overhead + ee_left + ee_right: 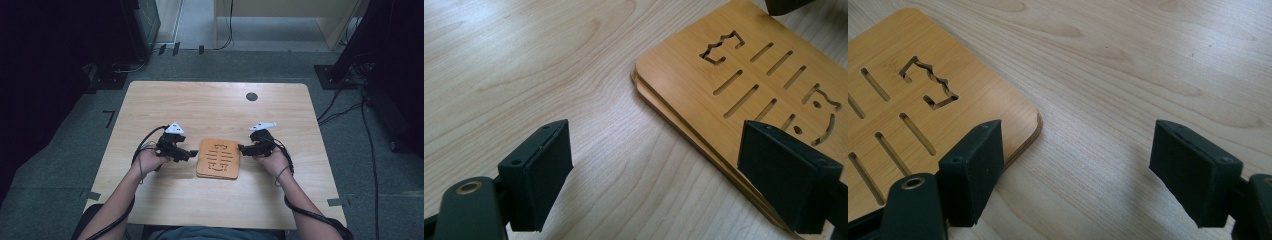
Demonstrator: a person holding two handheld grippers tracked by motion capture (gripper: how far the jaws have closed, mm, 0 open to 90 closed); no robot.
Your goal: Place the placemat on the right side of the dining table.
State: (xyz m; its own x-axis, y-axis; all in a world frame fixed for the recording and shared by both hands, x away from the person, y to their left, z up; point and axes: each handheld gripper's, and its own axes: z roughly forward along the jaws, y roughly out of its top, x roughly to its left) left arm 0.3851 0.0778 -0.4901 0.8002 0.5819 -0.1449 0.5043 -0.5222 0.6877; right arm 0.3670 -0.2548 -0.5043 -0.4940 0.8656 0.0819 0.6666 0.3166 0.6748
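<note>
- the bamboo board lies flat on the table, near the person's edge and about midway across, with slots and 2 notched cut-outs through its top.
- in the left gripper view its edge looks like 2 thin layers stacked – whether they are joined or loose i cannot tell.
- the left gripper sits just beside the board's left edge, jaws spread wide and empty; in its own view 1 jaw hangs over the board's near corner and the other over bare table.
- the right gripper sits at the board's right edge near the far corner, jaws also wide apart and holding nothing; 1 jaw overlaps the rounded corner, the other is out over the table.
- risk, as i judge it: the board is thin and flat, so a jaw may not get under it – closing could just push it sideways.
- if the layers are separate, a pinch might catch only the top 1.
- uneven grips from 2 sides could tilt or twist it.
</note>
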